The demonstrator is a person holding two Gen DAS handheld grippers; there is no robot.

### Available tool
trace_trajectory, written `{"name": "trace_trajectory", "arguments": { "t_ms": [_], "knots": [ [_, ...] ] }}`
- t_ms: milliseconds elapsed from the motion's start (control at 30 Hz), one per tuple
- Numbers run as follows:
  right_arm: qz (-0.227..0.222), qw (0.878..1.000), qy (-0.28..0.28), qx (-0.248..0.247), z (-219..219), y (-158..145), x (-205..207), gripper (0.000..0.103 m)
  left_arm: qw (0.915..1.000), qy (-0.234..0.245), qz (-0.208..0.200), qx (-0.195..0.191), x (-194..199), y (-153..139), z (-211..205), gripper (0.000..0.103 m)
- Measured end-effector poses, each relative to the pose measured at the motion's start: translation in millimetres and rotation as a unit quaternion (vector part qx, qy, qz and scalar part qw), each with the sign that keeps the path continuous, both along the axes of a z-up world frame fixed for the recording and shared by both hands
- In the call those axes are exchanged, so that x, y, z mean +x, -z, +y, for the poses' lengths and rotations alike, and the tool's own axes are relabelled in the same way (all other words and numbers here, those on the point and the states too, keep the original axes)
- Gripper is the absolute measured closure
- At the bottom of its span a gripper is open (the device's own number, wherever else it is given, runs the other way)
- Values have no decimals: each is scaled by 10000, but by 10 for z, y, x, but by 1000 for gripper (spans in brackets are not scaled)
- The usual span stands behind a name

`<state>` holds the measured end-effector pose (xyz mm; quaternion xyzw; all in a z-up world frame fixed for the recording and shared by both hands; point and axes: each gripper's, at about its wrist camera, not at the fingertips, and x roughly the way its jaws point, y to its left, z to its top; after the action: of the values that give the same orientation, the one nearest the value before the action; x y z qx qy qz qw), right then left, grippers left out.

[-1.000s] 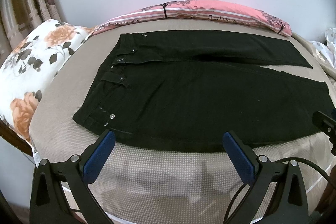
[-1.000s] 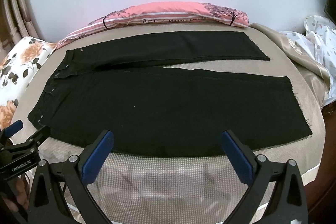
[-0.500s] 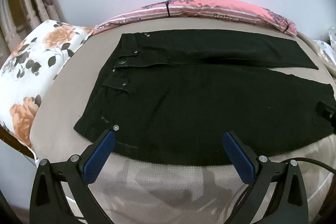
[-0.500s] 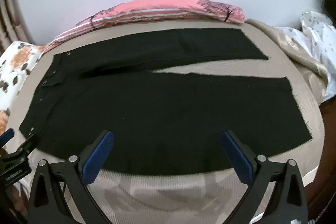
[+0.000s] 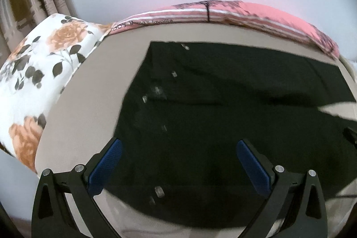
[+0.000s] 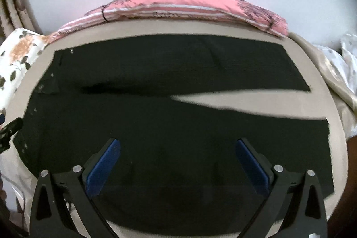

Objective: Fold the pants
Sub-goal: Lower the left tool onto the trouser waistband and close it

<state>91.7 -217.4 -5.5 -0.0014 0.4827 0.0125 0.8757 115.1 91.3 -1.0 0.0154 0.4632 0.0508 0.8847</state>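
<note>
Pants: black pants (image 5: 223, 115) lay flat and unfolded on the beige bed cover (image 5: 89, 90), waistband to the left, both legs running right, with a thin wedge of cover showing between the legs at the right.
Surroundings: a floral pillow (image 5: 38, 73) sat off the left end and a pink striped pillow (image 6: 178, 6) lay along the far edge; crumpled pale fabric (image 6: 339, 64) was heaped at the far right.
Left gripper: the left gripper (image 5: 177, 162) hovered over the near waistband corner, fingers wide apart and holding nothing.
Right gripper: the right gripper (image 6: 177, 162) hovered over the near leg, toward its hem end, fingers likewise spread and empty.
Stage (judged): the fold had not begun; both tools seemed to be lining up on the near edge to lift it over the far leg.
Risk, grip: the near hem lay flat on the cover, so a finger could slide over the cloth or pinch the cover too.
Risk, layers: catching one layer only would leave the underside behind and bunch it.
Risk, alignment: uneven lifts would skew the near leg across the far one.
Risk, view: both views were blurred, so exact edge contact could not be told.
</note>
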Motion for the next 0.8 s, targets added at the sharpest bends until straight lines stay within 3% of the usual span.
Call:
{"name": "trace_trajectory", "arguments": {
  "t_ms": [133,233,433,567,733,800],
  "knots": [
    [99,9986,-513,17,224,-44,382,0,9997,-70,-34,-228,419,-93,271,1],
    [7,9983,-583,-42,359,-88,571,0,9986,-103,-27,-517,751,-131,500,2],
    [-150,9960,-682,558,522,-152,975,0,9904,-106,273,-1350,1424,6,905,8],
    [-159,9933,-605,971,553,-82,1191,1,9749,-82,568,-2151,1814,187,1132,23],
    [197,9870,-917,1304,666,94,1474,8,9598,44,794,-2691,2174,443,1368,52],
    [207,9864,-947,1325,727,141,1541,8,9529,4,953,-2878,2276,563,1460,55]
  ]
}}
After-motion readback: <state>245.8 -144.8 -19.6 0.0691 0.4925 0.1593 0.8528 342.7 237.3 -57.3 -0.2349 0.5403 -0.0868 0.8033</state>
